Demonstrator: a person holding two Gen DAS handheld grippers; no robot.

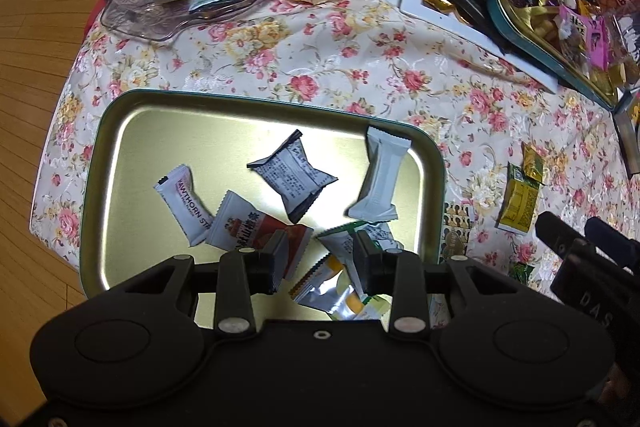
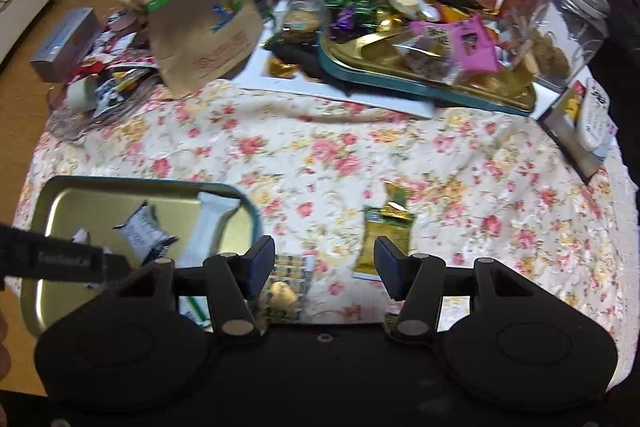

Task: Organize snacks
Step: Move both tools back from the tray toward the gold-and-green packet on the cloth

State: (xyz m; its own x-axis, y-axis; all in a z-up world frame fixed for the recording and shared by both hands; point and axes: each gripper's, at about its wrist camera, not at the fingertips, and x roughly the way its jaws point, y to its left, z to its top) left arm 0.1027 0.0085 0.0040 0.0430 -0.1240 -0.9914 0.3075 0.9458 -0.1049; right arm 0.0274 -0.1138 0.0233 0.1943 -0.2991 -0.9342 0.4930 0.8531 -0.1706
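A gold tin tray (image 1: 120, 115) with a teal rim lies on the floral tablecloth and holds several wrapped snacks. Among them are a white hawthorn strip packet (image 1: 184, 207), a grey printed packet (image 1: 294, 175) and a long white bar (image 1: 380, 179). My left gripper (image 1: 318, 263) hangs open just over the tray's near end, above the loose packets and pressing on none. My right gripper (image 2: 325, 267) is open over the cloth to the right of the tray (image 2: 120, 181). A gold foil candy (image 2: 284, 293) lies below its gap. A yellow-green packet (image 2: 386, 235) lies by its right finger.
A teal tray (image 2: 420, 87) heaped with candies sits on a white board at the back right. A brown paper bag (image 2: 208, 27), a clear jar (image 2: 576, 19) and a glass dish (image 1: 160, 23) of snacks crowd the back. The table edge and wood floor are at left.
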